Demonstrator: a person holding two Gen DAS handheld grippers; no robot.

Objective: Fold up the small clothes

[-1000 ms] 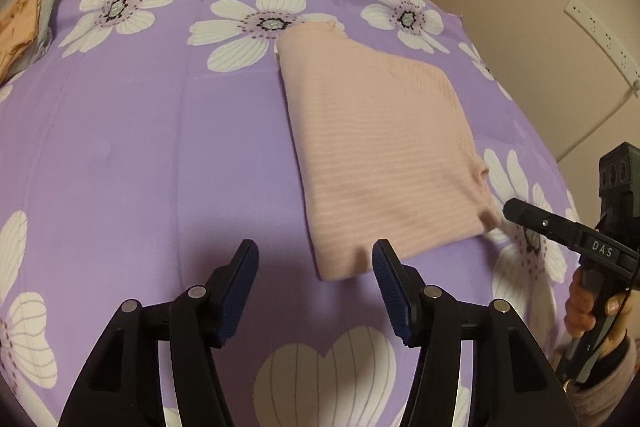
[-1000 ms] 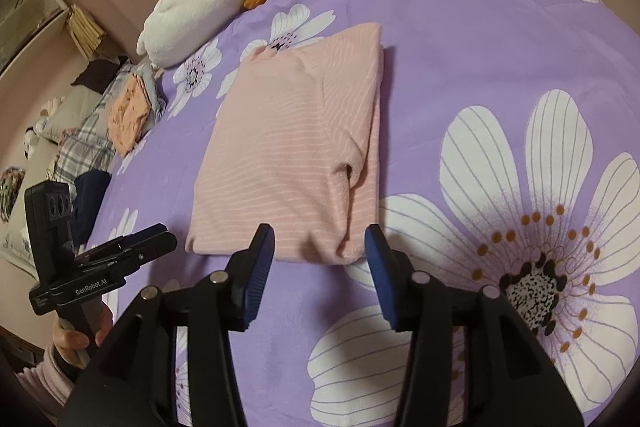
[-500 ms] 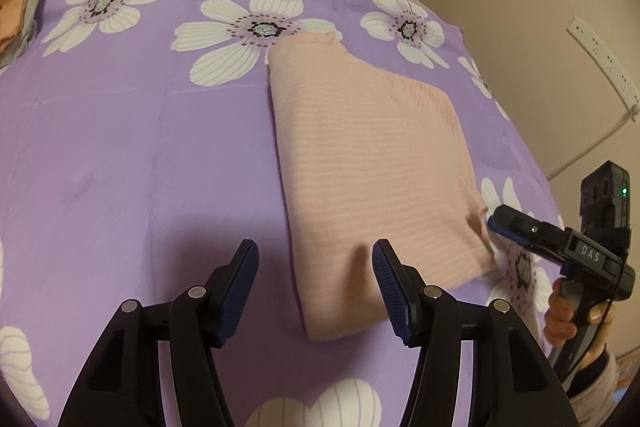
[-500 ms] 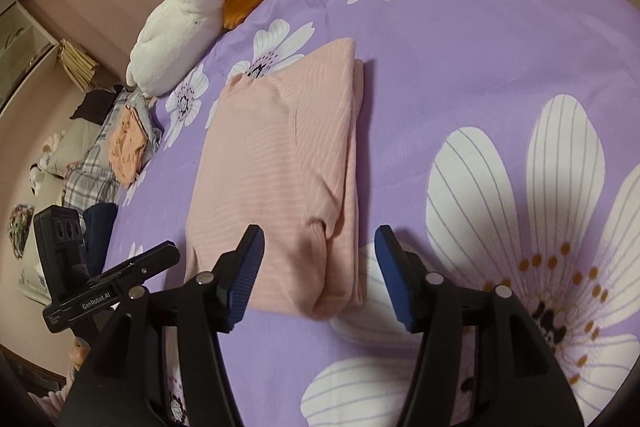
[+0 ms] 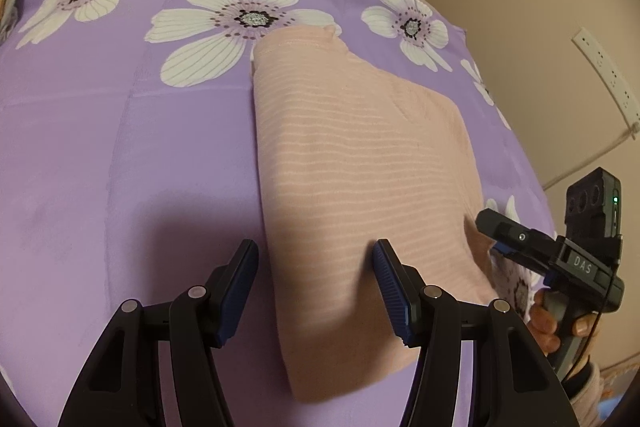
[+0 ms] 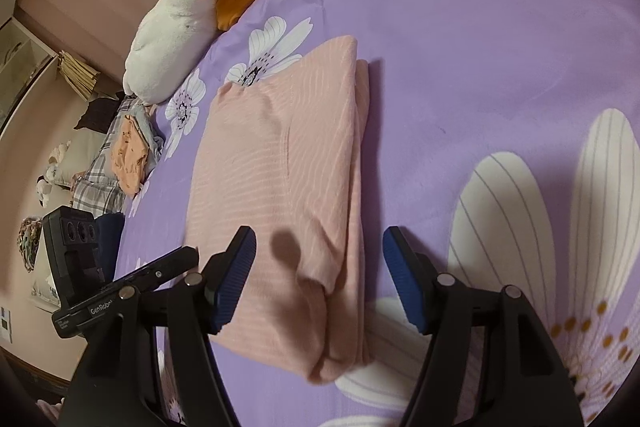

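Bed: purple floral cover.
Top: pink, part-folded, mid-bed.
Left gripper: half-open, empty, near corner.
Right gripper: opening, empty.
Advice: pinch both near corners evenly.

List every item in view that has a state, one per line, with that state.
Pink garment: folded into a long strip, lying flat on the bedspread.
Bedspread: spread out, purple with white flowers.
Left gripper: open, over the garment's near end, nothing pinched.
Right gripper: jaws opening, garment's near end between them, not pinched.
Plush toy: lying at the bed's far edge.
Clothes pile: heaped beside the bed.
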